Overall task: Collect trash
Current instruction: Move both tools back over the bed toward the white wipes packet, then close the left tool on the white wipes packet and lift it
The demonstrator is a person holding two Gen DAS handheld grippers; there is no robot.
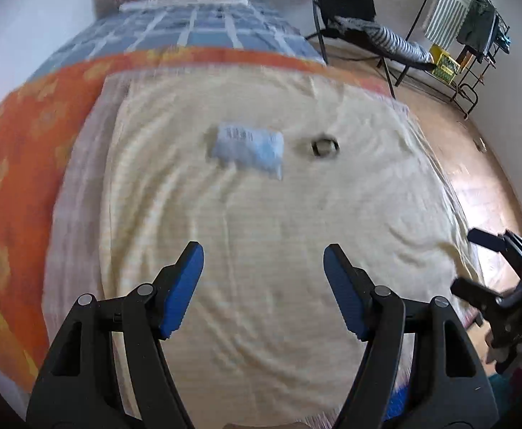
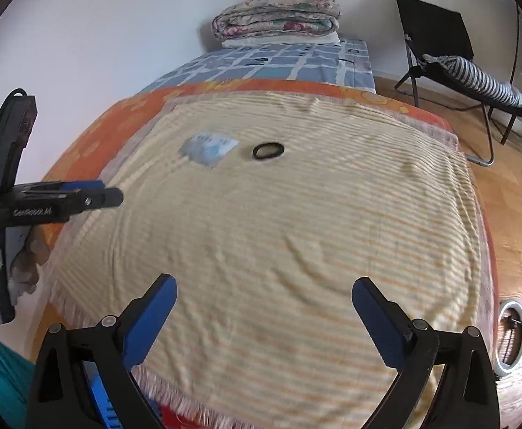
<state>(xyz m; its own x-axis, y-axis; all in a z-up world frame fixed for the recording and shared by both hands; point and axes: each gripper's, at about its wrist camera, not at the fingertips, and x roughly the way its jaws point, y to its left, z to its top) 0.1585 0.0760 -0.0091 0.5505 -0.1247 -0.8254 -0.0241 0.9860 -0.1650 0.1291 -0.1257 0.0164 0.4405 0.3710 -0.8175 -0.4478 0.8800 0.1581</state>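
Jaws of left gripper (image 1: 264,255) and right gripper (image 2: 264,286) gape empty above the blanket (image 2: 279,232); wrapper (image 1: 248,148) lies ahead.

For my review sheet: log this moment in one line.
left gripper open, empty | right gripper open, empty | packet, ring on blanket

A ribbed, matt cream cloth throw (image 2: 279,232) with a frayed fringe covers the bed (orange patterned fabric (image 2: 93,143) beneath). Glossy plastic packet (image 2: 207,150), black rubbery-looking ring (image 2: 268,151), polished wood floor (image 2: 518,214).
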